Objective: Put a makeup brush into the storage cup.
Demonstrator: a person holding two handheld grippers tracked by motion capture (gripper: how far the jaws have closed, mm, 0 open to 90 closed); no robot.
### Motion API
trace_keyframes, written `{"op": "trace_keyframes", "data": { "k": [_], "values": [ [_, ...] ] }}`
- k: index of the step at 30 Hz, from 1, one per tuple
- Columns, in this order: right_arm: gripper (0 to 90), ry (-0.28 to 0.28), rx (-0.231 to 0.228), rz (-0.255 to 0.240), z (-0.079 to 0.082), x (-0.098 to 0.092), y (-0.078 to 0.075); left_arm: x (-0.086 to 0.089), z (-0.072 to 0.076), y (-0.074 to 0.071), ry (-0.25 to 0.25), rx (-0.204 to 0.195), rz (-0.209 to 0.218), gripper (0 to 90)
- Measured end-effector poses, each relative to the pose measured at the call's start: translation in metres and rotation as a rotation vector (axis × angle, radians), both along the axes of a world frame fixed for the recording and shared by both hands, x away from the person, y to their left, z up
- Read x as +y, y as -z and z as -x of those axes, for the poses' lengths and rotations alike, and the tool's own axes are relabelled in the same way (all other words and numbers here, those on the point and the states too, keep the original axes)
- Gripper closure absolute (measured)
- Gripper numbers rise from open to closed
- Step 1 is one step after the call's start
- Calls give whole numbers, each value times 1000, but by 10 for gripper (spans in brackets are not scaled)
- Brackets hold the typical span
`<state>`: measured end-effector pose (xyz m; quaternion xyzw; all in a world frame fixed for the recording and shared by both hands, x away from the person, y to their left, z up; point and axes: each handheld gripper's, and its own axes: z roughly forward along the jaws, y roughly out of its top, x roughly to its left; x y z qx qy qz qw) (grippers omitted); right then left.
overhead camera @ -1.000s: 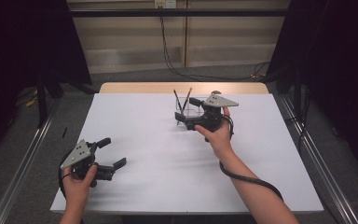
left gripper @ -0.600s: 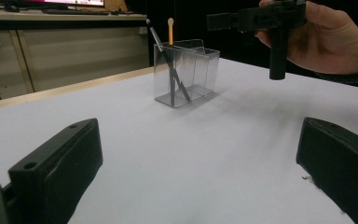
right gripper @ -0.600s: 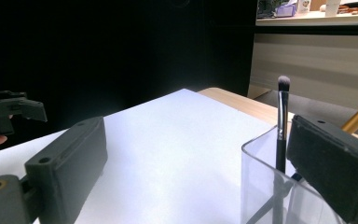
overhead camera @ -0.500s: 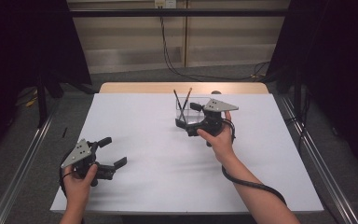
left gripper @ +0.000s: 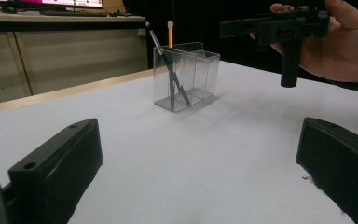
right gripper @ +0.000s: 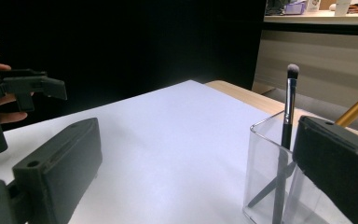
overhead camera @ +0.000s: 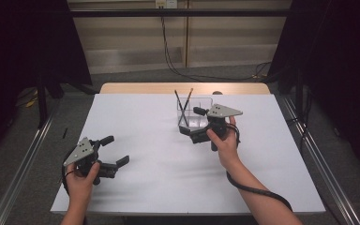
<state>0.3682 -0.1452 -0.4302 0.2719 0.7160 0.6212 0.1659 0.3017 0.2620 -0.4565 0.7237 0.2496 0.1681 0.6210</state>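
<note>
A clear plastic holder [overhead camera: 199, 107] stands on the white table [overhead camera: 150, 187], right of the middle toward the back. Two brushes lean in it: a black one [overhead camera: 180, 105] and a gold-handled one [overhead camera: 187, 101]. My right gripper [overhead camera: 193, 123] hovers at the holder's near side, pointing left. Its jaws have just been opening and nothing is between them. In the right gripper view the holder [right gripper: 268, 186] and black brush [right gripper: 288, 107] stand just beyond the right jaw. My left gripper [overhead camera: 117, 150] is open and empty at the front left. The holder [left gripper: 186, 77] is far ahead of it.
The wooden table edge [overhead camera: 183, 87] runs along the back, with cables [overhead camera: 168, 51] hanging beyond it. Metal rails [overhead camera: 23, 159] flank the table. A black cable [overhead camera: 258, 190] trails along the right forearm.
The right gripper has drawn back from the holder toward the person, so the holder and brushes now show beside it. The left gripper has stayed put.
</note>
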Motion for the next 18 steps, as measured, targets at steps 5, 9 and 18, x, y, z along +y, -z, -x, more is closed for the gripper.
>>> {"op": "trace_keyframes", "data": {
  "k": [5, 9, 18],
  "values": [
    [9, -5, -10, 4, 4, -1, -2, 1, 0, 0, -1, 4, 6, 1],
    [9, -13, -18, -8, 6, -4, -5, 1, 0, 0, -2, 1, 5, 2],
    [9, -8, -15, 1, 11, -12, -3, -3, 0, 0, 7, 1, -3, 2]
  ]
}}
